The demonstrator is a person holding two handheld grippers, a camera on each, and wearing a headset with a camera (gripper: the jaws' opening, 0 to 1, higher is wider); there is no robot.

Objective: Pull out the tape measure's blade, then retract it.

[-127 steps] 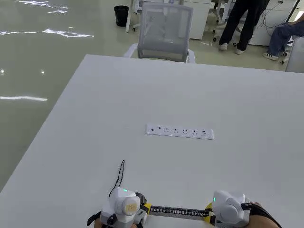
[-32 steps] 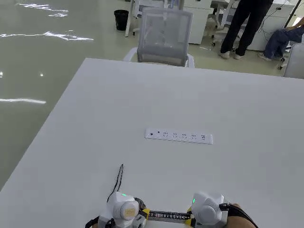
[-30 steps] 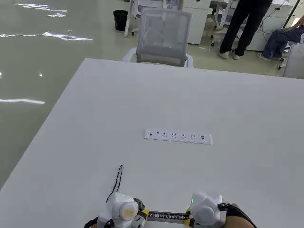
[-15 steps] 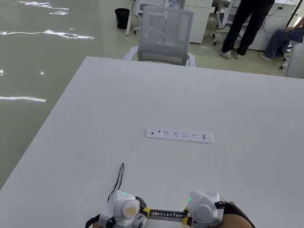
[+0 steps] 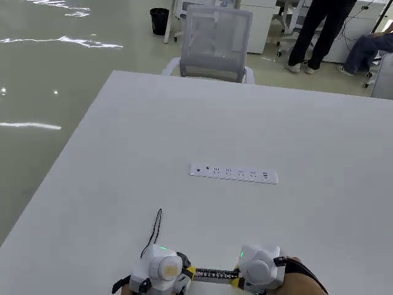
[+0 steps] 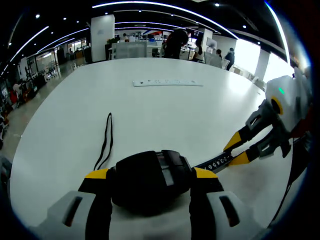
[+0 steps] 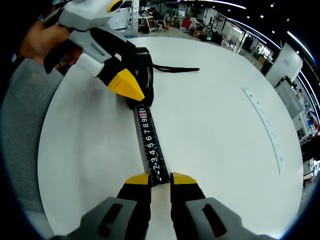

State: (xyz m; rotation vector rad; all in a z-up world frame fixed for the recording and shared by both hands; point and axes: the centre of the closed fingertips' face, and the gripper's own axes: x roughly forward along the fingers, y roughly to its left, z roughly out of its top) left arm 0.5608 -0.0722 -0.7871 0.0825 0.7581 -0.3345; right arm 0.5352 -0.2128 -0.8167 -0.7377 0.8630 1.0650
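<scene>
- The left tongs (image 6: 151,172) are clamped on the black tape measure case (image 6: 150,192), at the near edge of the white desk (image 6: 150,110).
- The right tongs (image 7: 160,179) pinch the tip of the blade (image 7: 148,140), with a short length showing between the two.
- A black cord (image 5: 153,228) trails from the case towards the far side.
- A power strip (image 5: 233,173) lies farther off.

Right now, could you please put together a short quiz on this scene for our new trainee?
1. True or false: the left gripper is shut on the tape measure case.
2. What does the right gripper pinch? A) the black strap B) the blade's end C) the case
3. Fill in: the power strip lies on the white ___.
Key: 1 true; 2 B; 3 table.
</scene>
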